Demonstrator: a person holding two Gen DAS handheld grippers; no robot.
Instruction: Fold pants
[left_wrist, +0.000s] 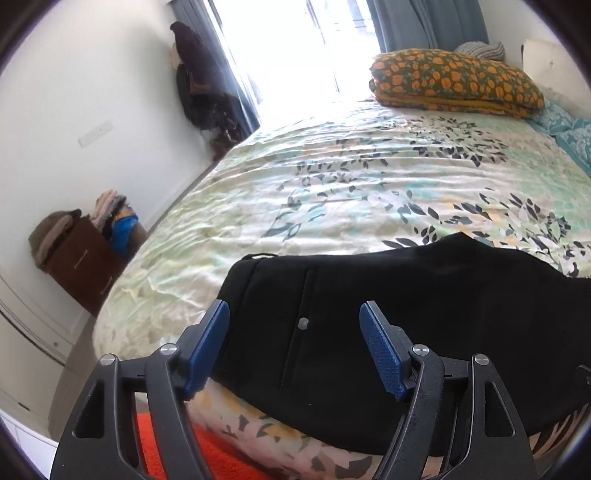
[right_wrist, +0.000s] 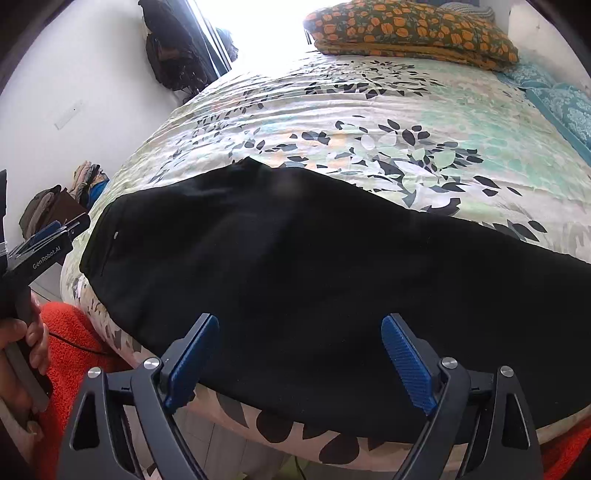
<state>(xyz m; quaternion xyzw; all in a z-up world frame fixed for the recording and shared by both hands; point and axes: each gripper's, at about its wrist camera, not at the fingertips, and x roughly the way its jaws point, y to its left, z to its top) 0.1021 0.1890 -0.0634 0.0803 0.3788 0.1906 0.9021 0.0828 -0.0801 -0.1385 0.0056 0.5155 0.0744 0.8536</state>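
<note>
Left gripper: your left gripper (left_wrist: 293, 347) has its jaws apart with nothing pinched; black cloth shows between the blue pads (left_wrist: 207, 347), but they do not press on it.
Right gripper: your right gripper (right_wrist: 301, 360) stands spread wide and empty above the same cloth, its pads clear of it.
Pants from the left gripper: the pants (left_wrist: 388, 317) lie straight ahead and just below your left fingertips; the end with the small button (left_wrist: 303, 323) and a long seam sits right between the jaws.
Pants from the right gripper: the pants (right_wrist: 295, 277) fill the view ahead of your right jaws, running away to both sides.
Long axis: the pants lie lengthwise along the near edge of the bed (left_wrist: 332, 184), crosswise to both grippers.
Nearer hand: the left for the button end; the right, I judge, for the middle and far stretch.
Hand in view: your left hand (right_wrist: 18, 354) holds its gripper, off to the left of your right jaws.
Count: one pair of pants, two grippers, one bed, one folded flowered blanket (left_wrist: 454, 79) far beyond the jaws.
</note>
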